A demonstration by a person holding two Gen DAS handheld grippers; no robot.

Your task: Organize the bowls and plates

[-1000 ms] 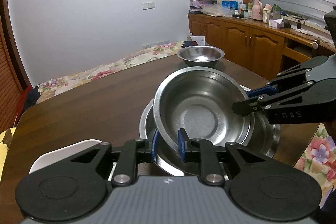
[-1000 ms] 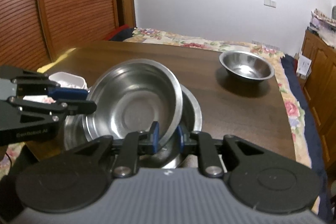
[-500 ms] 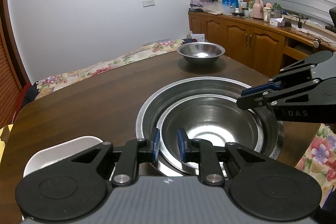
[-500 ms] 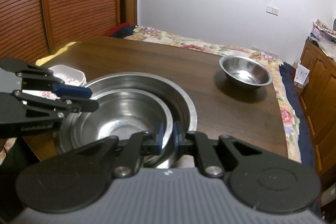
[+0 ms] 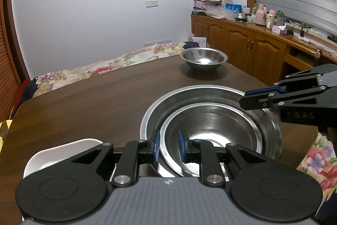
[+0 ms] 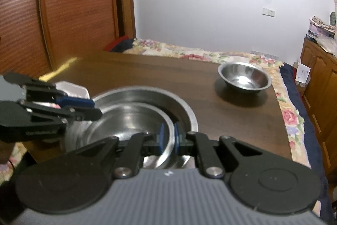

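Dim, cool indoor light falls from above. The left wrist view is sharp; the right wrist view is smeared by motion blur, worst along its left side. White glare glints inside the small steel bowl [image 5: 203,58] near the desk's [image 5: 94,102] far edge, which casts a soft shadow. Fisheye bending curves walls, and corners go black.

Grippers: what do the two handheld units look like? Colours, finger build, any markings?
Both match. The left gripper and right gripper each have a ribbed grey body, two round black discs, black linkage fingers with silver pivot bolts, and blue pads. Seen from the side, the right one carries pale lettering, partly legible; the left one's lettering is blurred. No cables, hands or sleeves show.
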